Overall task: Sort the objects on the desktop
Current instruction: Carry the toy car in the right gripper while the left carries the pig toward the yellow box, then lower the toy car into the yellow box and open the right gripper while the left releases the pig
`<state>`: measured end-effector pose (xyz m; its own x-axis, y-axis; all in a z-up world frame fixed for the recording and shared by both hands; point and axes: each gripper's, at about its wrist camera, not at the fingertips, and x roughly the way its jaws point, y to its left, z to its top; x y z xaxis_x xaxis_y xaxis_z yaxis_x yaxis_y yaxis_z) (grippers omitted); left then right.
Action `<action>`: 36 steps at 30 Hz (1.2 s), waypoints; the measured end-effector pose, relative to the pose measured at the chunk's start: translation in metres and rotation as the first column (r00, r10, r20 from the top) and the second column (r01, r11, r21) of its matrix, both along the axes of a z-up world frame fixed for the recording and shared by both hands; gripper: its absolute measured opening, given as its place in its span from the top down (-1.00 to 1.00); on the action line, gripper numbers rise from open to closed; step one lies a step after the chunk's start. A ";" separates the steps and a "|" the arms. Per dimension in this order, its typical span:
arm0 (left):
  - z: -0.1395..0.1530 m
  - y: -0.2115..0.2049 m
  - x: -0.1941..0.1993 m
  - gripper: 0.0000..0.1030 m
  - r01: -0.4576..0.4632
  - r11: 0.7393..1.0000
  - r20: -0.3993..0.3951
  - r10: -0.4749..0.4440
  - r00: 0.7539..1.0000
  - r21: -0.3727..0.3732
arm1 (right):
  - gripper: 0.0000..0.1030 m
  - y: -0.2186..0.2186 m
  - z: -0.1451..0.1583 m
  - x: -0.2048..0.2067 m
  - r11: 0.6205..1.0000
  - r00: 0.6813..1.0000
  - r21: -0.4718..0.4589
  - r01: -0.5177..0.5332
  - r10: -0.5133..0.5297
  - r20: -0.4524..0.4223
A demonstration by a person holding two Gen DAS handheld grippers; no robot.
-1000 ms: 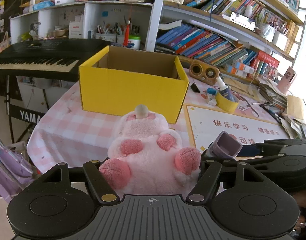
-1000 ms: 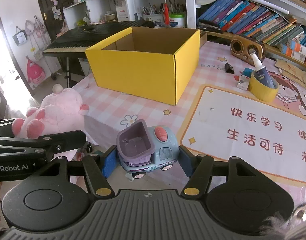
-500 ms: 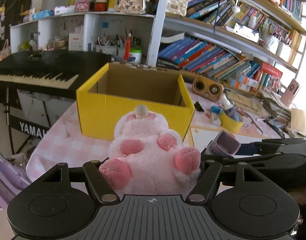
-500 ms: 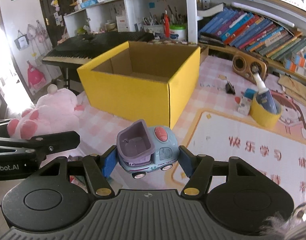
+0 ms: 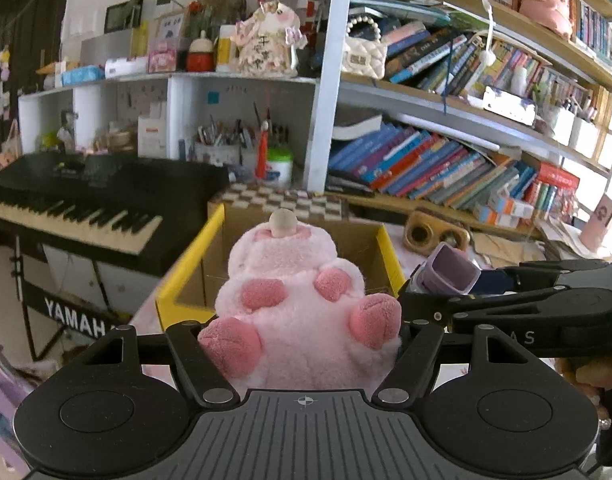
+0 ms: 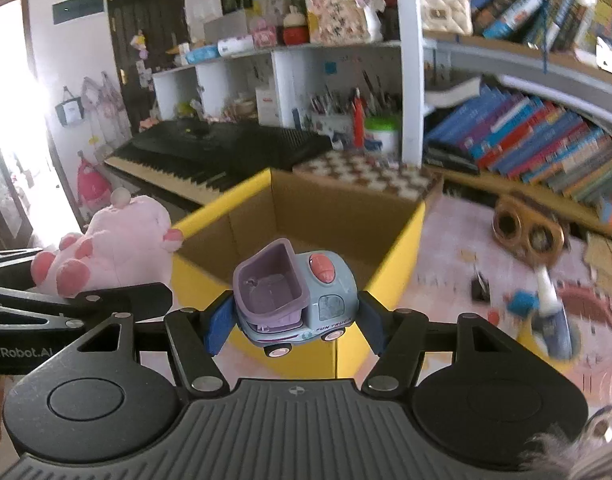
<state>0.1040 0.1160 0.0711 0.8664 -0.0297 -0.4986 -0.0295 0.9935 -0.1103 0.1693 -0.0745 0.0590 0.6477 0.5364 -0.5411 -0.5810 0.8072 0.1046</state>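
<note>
My left gripper point(image 5: 301, 340) is shut on a pink plush toy point(image 5: 293, 300) and holds it in the air at the near left rim of the open yellow cardboard box point(image 5: 185, 268). My right gripper point(image 6: 293, 320) is shut on a blue toy truck point(image 6: 293, 292) with a purple bed, held above the near wall of the same box point(image 6: 402, 248). The plush also shows at the left of the right wrist view point(image 6: 117, 240). The truck shows at the right of the left wrist view point(image 5: 446, 272). The box inside looks bare brown cardboard.
A black Yamaha keyboard point(image 5: 73, 200) stands left of the box. Bookshelves point(image 5: 446, 160) fill the back. A wooden speaker point(image 6: 526, 232), a glue bottle in a tape roll point(image 6: 554, 320) and a small clip point(image 6: 478, 284) lie on the pink checked tablecloth at the right.
Both grippers have risen and moved forward toward the yellow box, carrying the plush and the truck. The box is now closer and seen from above.
</note>
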 end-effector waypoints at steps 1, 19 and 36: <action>0.001 0.001 0.005 -0.38 0.000 1.000 0.002 0.000 1.000 0.005 | -0.20 0.002 0.002 0.007 1.000 1.000 -0.003 -0.006 0.006 0.008; -0.014 0.020 0.120 -0.38 0.054 0.997 -0.111 -0.047 0.993 0.058 | -0.20 0.053 -0.019 0.120 0.957 0.978 -0.226 -0.180 0.200 0.067; -0.070 0.016 0.201 -0.38 0.170 0.981 -0.363 -0.127 0.923 0.090 | -0.20 0.111 -0.084 0.175 0.667 0.870 -0.608 -0.431 0.487 -0.083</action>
<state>0.3054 0.1317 0.0010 0.6228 -0.0666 -0.7796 0.1041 0.9946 -0.0018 0.3442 0.0361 -0.0253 0.4623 0.3676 -0.8070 -0.8784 0.3145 -0.3599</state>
